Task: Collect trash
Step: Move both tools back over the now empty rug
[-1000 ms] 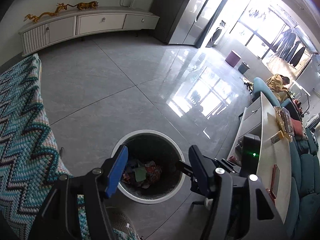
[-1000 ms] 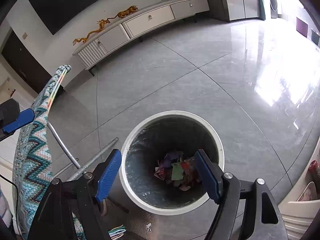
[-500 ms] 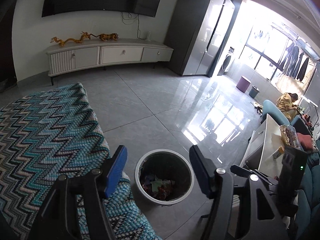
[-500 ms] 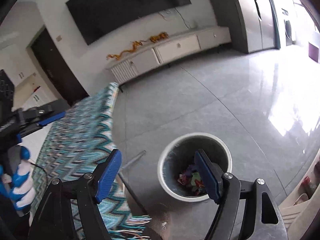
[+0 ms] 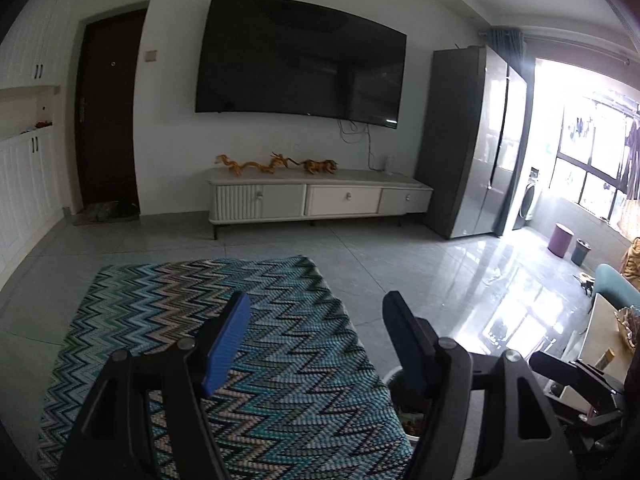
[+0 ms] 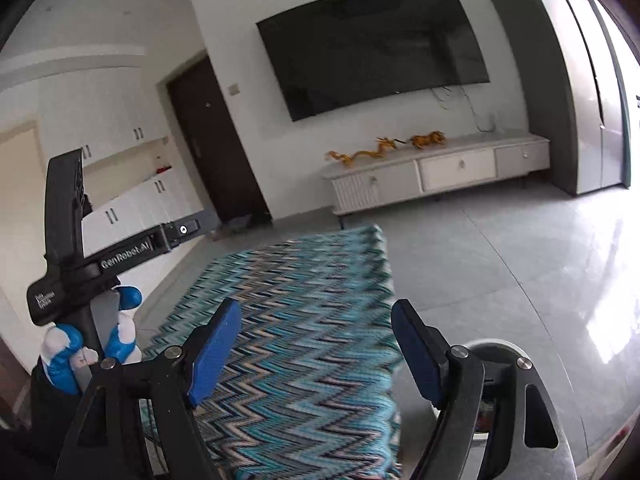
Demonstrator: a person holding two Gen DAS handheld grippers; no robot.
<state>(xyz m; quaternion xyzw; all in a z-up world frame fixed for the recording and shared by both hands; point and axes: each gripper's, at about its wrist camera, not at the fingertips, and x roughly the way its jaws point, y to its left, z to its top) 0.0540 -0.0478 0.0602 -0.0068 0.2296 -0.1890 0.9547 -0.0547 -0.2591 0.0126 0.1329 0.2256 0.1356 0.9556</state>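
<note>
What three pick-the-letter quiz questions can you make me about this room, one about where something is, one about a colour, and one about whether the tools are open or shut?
1. Where are the golden figurines?
A. On the white TV cabinet
B. On the floor
C. On the zigzag blanket

2. What colour are the pads on the right tool?
A. Red
B. Blue
C. Yellow

3. How is the left tool?
A. Shut on trash
B. Shut on the blanket
C. Open and empty

Answers: 1 A, they stand on the cabinet top under the TV. 2 B, both pads look blue. 3 C, its fingers are wide apart with nothing between them.
</note>
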